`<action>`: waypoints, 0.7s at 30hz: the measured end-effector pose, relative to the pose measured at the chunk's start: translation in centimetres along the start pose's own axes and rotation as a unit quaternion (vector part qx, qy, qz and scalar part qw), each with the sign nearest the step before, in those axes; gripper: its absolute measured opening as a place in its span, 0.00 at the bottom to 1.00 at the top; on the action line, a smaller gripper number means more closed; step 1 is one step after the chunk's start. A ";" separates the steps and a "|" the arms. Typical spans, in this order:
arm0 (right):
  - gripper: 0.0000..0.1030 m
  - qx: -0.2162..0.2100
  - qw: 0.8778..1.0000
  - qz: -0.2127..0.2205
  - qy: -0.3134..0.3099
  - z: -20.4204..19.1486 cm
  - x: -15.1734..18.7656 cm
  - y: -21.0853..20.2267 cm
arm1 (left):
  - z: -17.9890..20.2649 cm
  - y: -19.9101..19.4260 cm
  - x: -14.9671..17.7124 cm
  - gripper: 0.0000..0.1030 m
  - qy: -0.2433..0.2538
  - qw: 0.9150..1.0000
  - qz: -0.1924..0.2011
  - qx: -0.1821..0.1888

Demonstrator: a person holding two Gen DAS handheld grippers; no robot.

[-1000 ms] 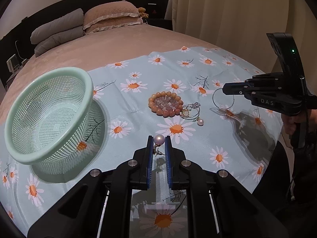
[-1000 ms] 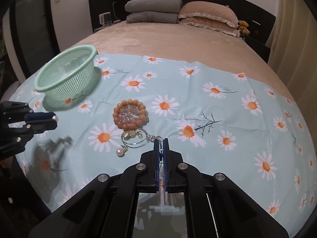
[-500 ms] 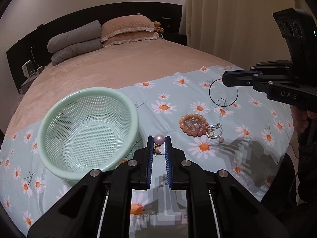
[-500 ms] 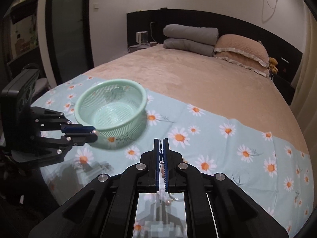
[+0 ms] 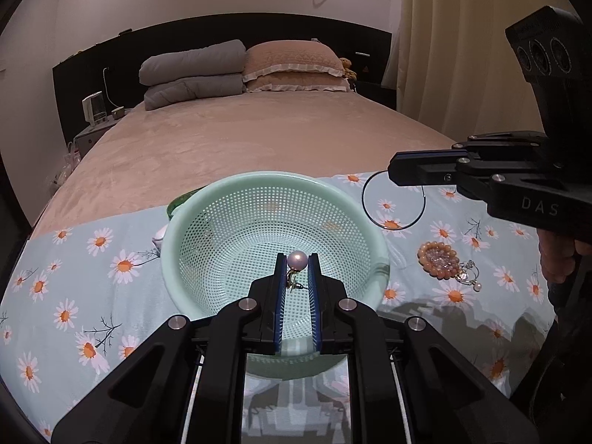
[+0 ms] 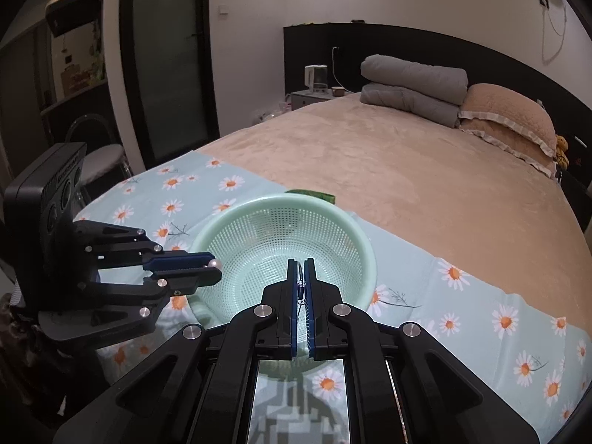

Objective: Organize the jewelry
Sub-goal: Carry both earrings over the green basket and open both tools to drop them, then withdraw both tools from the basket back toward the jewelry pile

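Note:
My left gripper (image 5: pixel 297 262) is shut on a pearl earring (image 5: pixel 297 260) and holds it above the mint green mesh basket (image 5: pixel 207 222). My right gripper (image 6: pixel 300 266) is shut on a thin hoop earring (image 5: pixel 394 199), which hangs just right of the basket's far rim in the left wrist view. In the right wrist view the basket (image 6: pixel 344 222) lies under my fingertips and the left gripper (image 6: pixel 216 267) with its pearl (image 6: pixel 214 263) is at its left rim. A beaded orange bracelet (image 5: pixel 438 257) and a small earring cluster (image 5: pixel 468 277) lie on the cloth.
A daisy-print light blue cloth (image 5: pixel 92 277) covers the foot of a tan bed (image 5: pixel 240 140). Pillows (image 5: pixel 244 70) and a dark headboard are at the far end. A green item (image 5: pixel 181 199) peeks out behind the basket. A nightstand with a kettle (image 6: pixel 316 77) stands beside the bed.
Both grippers have swung left from the jewelry pile to the basket, each still holding its earring. The basket now sits directly under both.

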State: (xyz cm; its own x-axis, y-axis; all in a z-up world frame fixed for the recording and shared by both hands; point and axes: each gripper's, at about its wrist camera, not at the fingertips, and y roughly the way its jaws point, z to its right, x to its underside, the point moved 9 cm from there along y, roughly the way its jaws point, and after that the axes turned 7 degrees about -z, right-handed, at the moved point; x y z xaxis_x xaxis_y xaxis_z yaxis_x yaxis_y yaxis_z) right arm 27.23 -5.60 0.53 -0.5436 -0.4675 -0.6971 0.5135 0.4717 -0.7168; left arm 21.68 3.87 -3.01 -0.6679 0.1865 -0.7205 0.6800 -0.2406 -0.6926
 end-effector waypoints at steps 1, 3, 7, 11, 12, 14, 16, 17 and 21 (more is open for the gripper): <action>0.04 -0.002 1.000 -0.005 0.001 -0.2 -0.1 0.6 | -0.4 0.2 0.0 0.12 -0.002 1.000 0.000 -0.001; 0.07 0.011 1.000 -0.013 0.004 0.0 -0.2 1.7 | -1.2 0.5 0.1 0.28 -0.010 1.000 -0.003 -0.007; 0.74 0.088 0.996 -0.003 0.023 2.0 -0.5 2.2 | -3.3 0.1 0.6 0.84 -0.032 0.998 0.012 -0.044; 0.80 0.100 0.994 0.014 0.039 3.5 -0.3 1.0 | -4.8 -0.5 1.1 0.94 -0.057 0.997 0.010 -0.048; 0.82 0.105 0.993 0.015 0.042 3.9 -0.1 0.7 | -5.0 -0.5 1.2 0.94 -0.062 0.997 0.009 -0.049; 0.83 0.110 0.993 0.016 0.044 4.3 0.2 -0.1 | -5.0 -0.7 1.3 0.94 -0.066 0.997 0.009 -0.050; 0.84 0.118 0.992 0.011 0.046 4.9 0.9 -0.8 | -4.5 -0.8 1.3 0.94 -0.060 0.997 0.009 -0.049; 0.84 0.122 0.991 0.010 0.050 5.4 1.3 -1.2 | -4.2 -0.8 1.3 0.94 -0.057 0.997 0.008 -0.048; 0.85 0.132 0.989 0.006 0.072 7.3 3.2 -2.8 | -1.8 -0.9 1.0 0.94 -0.032 0.999 0.008 -0.040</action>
State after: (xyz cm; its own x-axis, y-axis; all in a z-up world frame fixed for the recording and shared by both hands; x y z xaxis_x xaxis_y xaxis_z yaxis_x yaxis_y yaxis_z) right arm 28.89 -13.88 0.16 -0.6157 -0.3434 -0.7092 0.6650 0.2564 -0.7015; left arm 20.95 6.02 -3.21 -0.6727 0.1217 -0.7299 0.7113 -0.1654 -0.6831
